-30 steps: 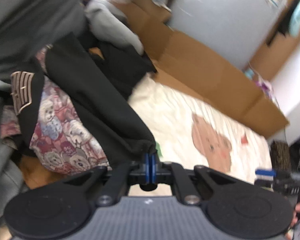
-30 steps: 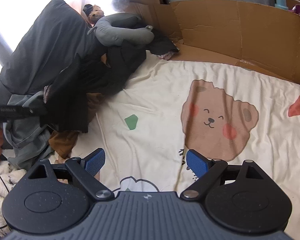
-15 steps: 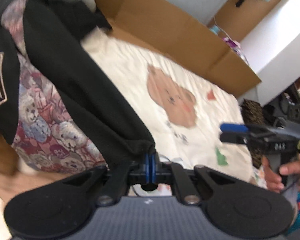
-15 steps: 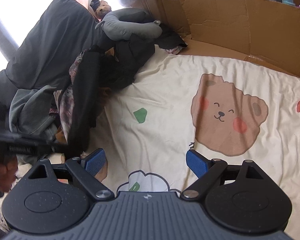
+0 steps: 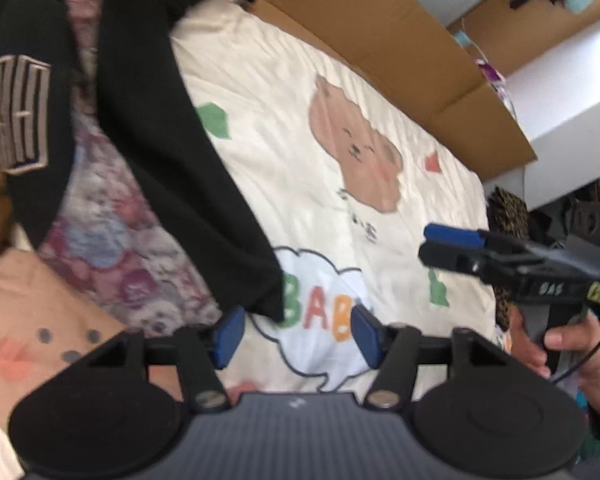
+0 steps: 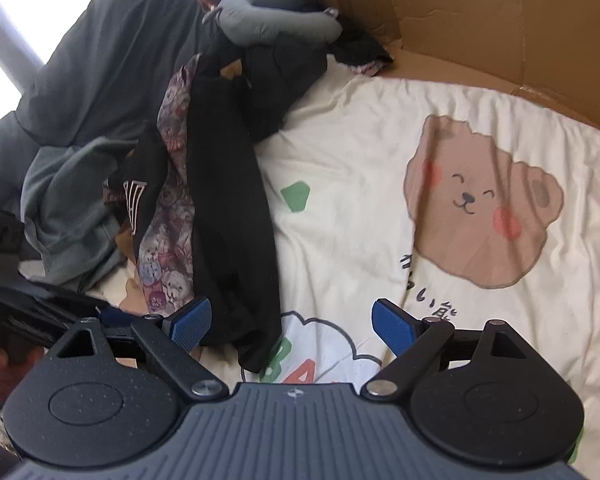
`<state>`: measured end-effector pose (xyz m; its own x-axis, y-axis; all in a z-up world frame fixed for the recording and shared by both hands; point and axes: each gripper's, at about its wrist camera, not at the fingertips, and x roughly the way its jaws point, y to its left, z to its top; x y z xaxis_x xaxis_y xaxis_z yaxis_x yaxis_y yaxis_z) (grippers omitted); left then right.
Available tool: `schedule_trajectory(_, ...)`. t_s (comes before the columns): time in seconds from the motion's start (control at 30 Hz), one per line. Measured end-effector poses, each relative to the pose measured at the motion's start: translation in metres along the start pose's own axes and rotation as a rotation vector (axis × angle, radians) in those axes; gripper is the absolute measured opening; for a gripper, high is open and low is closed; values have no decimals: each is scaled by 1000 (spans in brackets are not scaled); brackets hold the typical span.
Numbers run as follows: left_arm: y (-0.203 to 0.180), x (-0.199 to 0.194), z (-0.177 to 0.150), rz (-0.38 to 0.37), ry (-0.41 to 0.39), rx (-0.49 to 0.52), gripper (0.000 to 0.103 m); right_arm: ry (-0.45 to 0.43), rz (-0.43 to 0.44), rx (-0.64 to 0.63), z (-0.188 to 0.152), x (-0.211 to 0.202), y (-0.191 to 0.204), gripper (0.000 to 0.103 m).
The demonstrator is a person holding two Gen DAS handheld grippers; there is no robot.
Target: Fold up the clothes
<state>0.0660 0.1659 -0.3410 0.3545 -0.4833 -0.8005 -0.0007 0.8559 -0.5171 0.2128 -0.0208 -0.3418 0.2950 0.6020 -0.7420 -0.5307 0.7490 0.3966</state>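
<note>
The black garment (image 6: 228,216) lies on the bear-print bedsheet (image 6: 340,208), its long axis running from the clothes pile toward both claws; its near cuff sits just ahead of the open, empty left claw (image 5: 296,336), nearer than the open right claw (image 6: 290,322)

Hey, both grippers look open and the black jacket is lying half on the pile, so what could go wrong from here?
1. The black jacket still lies against the clothes pile; pulling it flat may drag the grey garment along.
2. Its sleeve end sits right by the open left gripper, so a hasty pinch could catch the bear bedsheet too.
3. The open right gripper hovers close to the left one; they may collide.
</note>
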Motion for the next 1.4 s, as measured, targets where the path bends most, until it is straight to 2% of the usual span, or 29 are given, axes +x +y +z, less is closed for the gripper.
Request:
schedule_trajectory(0.13,23,-10,0,89,-26,-60,61,17,20,-37,2,15,10,90)
schedule_trajectory(0.2,39,-17,-2,126,-40,-103,61,34,33,-61,4,24,18,82)
schedule_trajectory(0.4,71,-33,-8,204,-71,-188,60,90,66,-147,12,62,46,78)
schedule_trajectory(0.47,79,-35,-10,208,-88,-217,55,111,81,-168,12,75,56,75)
schedule_trajectory(0.53,87,-36,-12,199,-103,-246,37,137,96,-183,10,87,65,72)
schedule_trajectory(0.73,100,-32,-17,177,-115,-279,21,221,127,-230,0,114,91,59)
schedule_trajectory(0.77,102,-31,-19,174,-116,-282,21,234,128,-231,-2,118,94,56)
schedule_trajectory(0.9,110,-28,-27,178,-116,-310,22,274,103,-228,-8,133,101,56)
schedule_trajectory(1.17,124,-30,-45,193,-115,-353,28,290,21,-224,-13,161,105,56)
schedule_trajectory(1.37,134,-33,-54,212,-123,-386,32,301,-29,-222,-15,180,108,43)
schedule_trajectory(1.4,135,-33,-55,218,-123,-391,33,297,-36,-234,-15,181,110,35)
